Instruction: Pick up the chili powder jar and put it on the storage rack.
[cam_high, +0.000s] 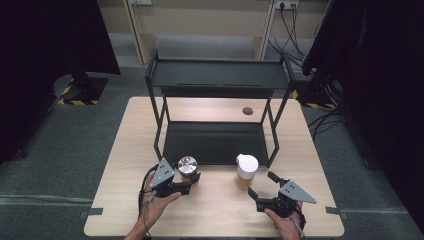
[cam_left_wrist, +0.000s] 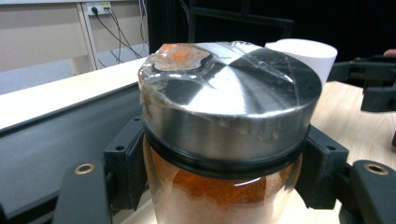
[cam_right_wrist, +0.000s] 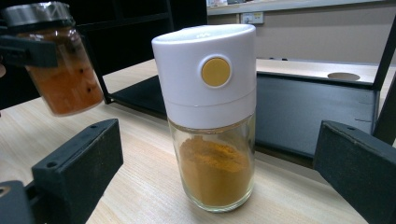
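Observation:
A glass jar of orange-red spice with a brushed metal lid (cam_high: 187, 166) (cam_left_wrist: 224, 98) sits between the jaws of my left gripper (cam_high: 191, 183) (cam_left_wrist: 223, 186), which is shut on its body just under the lid. In the right gripper view this jar (cam_right_wrist: 63, 70) hangs tilted, clear of the table. A glass shaker of yellow powder with a white cap (cam_high: 246, 170) (cam_right_wrist: 210, 116) stands upright on the table. My right gripper (cam_high: 262, 185) (cam_right_wrist: 217, 186) is open, its jaws wide apart just short of the shaker and not touching it.
A black two-tier metal rack (cam_high: 215, 75) stands at the back of the wooden table (cam_high: 125, 165), its lower shelf (cam_high: 215, 142) just behind both jars. A round cable hole (cam_high: 247, 111) lies in the tabletop behind the rack. Dark curtains flank the table.

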